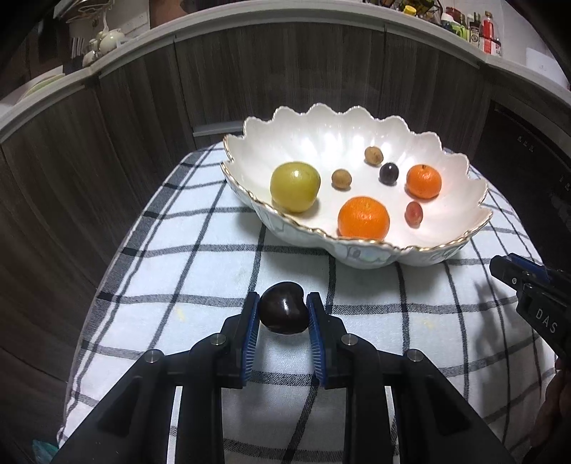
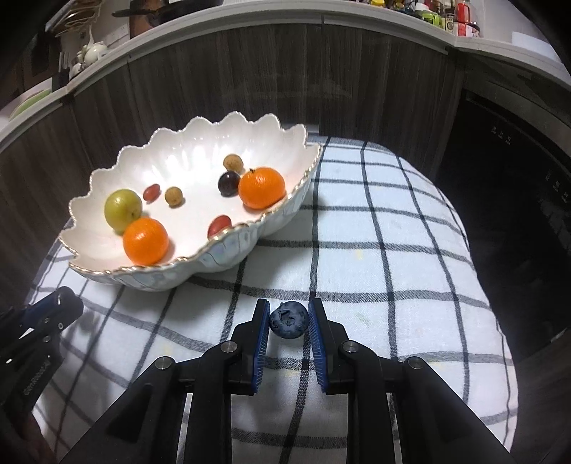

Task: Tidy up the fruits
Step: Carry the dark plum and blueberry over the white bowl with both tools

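Observation:
A dark cherry [image 1: 283,312] sits between the blue pads of my left gripper [image 1: 283,314], which is shut on it just above the checked cloth [image 1: 200,257]. My right gripper [image 2: 288,321] is shut on a blueberry [image 2: 289,319] over the same cloth. Behind both stands a white scalloped bowl [image 1: 357,128] with a gold rim. It holds a green fruit [image 1: 294,191], two oranges [image 1: 363,217] [image 1: 423,181], a dark grape [image 1: 388,173], two brown longans [image 1: 341,179] and small red fruits [image 1: 414,213]. The right gripper's tip [image 1: 514,275] shows at the left wrist view's right edge.
The cloth-covered table drops off at its left edge [image 1: 107,271] and right edge [image 2: 481,250]. Dark wood cabinet fronts [image 1: 285,71] stand close behind it. The counter above carries bottles [image 1: 489,32] and white crockery [image 1: 107,39]. A hand [image 1: 556,410] shows at the lower right.

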Action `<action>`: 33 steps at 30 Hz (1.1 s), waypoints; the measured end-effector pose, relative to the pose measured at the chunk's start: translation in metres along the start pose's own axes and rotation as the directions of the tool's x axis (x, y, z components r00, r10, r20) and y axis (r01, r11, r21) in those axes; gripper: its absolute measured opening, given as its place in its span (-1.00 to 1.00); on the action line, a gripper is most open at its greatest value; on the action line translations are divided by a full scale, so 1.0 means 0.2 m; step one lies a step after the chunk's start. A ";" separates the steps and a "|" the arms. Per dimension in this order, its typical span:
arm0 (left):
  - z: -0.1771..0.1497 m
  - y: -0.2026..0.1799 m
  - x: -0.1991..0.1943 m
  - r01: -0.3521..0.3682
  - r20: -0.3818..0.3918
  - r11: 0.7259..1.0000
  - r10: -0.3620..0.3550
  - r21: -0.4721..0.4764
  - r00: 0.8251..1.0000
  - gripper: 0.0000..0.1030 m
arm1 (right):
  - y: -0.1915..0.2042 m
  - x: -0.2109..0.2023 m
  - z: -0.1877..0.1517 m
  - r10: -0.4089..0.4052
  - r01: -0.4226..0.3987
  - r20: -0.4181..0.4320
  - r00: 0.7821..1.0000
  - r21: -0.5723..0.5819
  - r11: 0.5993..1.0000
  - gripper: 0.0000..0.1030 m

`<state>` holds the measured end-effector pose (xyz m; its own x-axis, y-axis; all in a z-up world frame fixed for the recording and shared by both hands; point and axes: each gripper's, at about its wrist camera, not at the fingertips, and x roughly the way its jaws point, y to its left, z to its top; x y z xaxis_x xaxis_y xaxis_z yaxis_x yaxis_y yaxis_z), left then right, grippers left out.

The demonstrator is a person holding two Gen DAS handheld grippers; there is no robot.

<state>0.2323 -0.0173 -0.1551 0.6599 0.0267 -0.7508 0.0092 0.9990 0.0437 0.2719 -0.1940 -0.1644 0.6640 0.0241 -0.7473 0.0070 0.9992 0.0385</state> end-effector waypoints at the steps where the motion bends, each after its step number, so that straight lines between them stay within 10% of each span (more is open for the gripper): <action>1: 0.00 0.00 -0.01 0.000 0.004 1.000 0.000 0.001 1.000 -0.48 | 0.00 -0.02 0.01 0.001 -0.001 0.007 1.000 -0.001 1.000 -0.54; 33: 0.20 0.05 -0.31 -0.011 0.100 0.999 0.014 -0.034 0.995 -0.47 | 0.08 -0.30 0.23 0.074 -0.069 0.145 0.987 -0.044 0.997 -0.54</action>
<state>0.2212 -0.0109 -0.0812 0.7315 0.0375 -0.6808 -0.0234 0.9993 0.0299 0.2669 -0.1802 -0.0890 0.7638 0.0936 -0.6386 -0.0714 0.9956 0.0606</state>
